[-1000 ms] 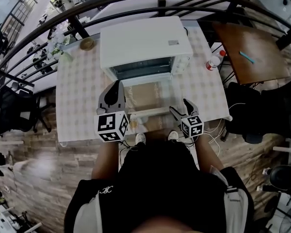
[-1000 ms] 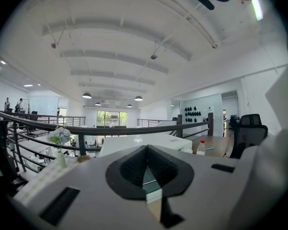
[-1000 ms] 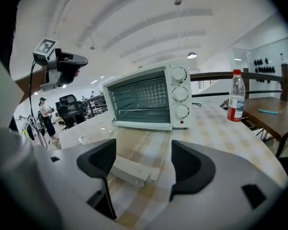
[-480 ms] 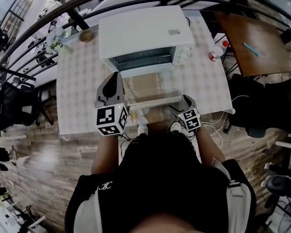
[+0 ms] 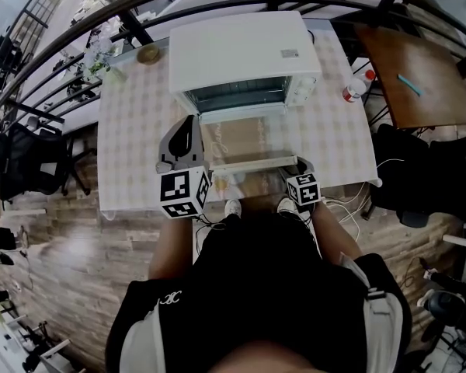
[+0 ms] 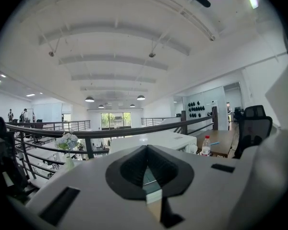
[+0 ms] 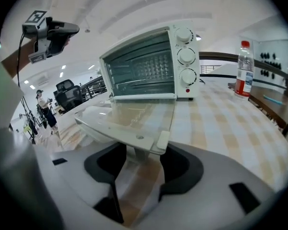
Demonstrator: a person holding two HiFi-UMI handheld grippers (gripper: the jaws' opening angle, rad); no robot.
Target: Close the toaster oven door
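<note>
One gripper (image 7: 141, 148), newly closing round handle (image 7: 126, 134)

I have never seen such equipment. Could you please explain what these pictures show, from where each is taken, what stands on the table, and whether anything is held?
This is no robot: a person holds a hand tool with tongs in each hand. One picture looks down from a camera on the person's head; the other two come from cameras riding on the tools. On the checked table stand a white toaster oven, its glass door folded down flat, and a water bottle. The left tongs are shut and empty, beside the door. The right tongs are closing around the door's handle and do not seem to press it yet.
</note>
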